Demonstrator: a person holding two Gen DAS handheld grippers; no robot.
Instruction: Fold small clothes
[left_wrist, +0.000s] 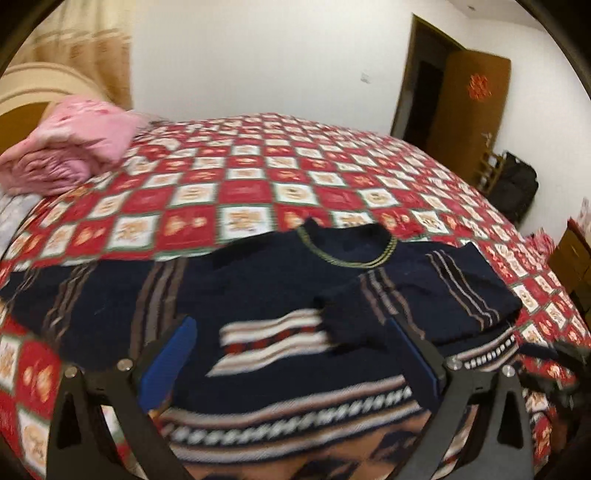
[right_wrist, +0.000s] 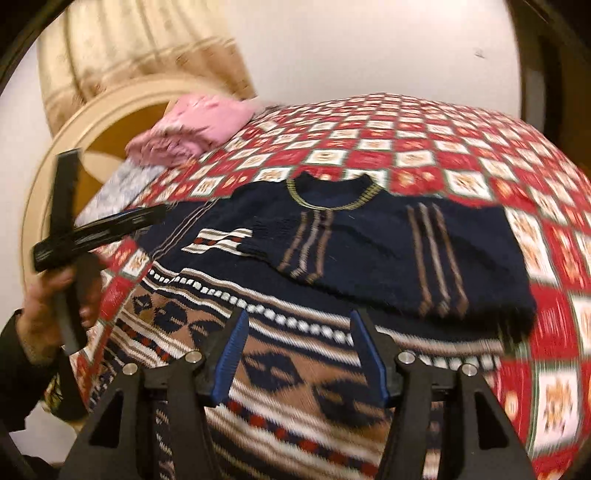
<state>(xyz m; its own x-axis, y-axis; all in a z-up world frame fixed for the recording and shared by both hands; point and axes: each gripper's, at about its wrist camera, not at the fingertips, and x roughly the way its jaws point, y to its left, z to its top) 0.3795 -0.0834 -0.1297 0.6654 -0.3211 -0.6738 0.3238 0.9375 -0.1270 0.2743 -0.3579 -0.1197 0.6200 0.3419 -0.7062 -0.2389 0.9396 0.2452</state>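
Left wrist view shows the left tongs (left_wrist: 291, 354) spread wide and empty over the navy patterned sweater (left_wrist: 280, 291), lying mid-frame on the checked bed (left_wrist: 258, 177). Right tongs (right_wrist: 297, 354) gape empty above its hem, one sleeve (right_wrist: 295, 240) folded across the chest.

Big bed (left_wrist: 258, 173) with a red-and-white checkered cover; a dark navy patterned sweater (left_wrist: 266, 280) lies flat on it, and a folded pink blanket (left_wrist: 70, 147) sits near the headboard.

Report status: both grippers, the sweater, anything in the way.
Left gripper open, empty. Right gripper open, empty, above the hem. Navy patterned sweater flat on checkered bedspread, one sleeve folded across chest. Pink bedding well clear.
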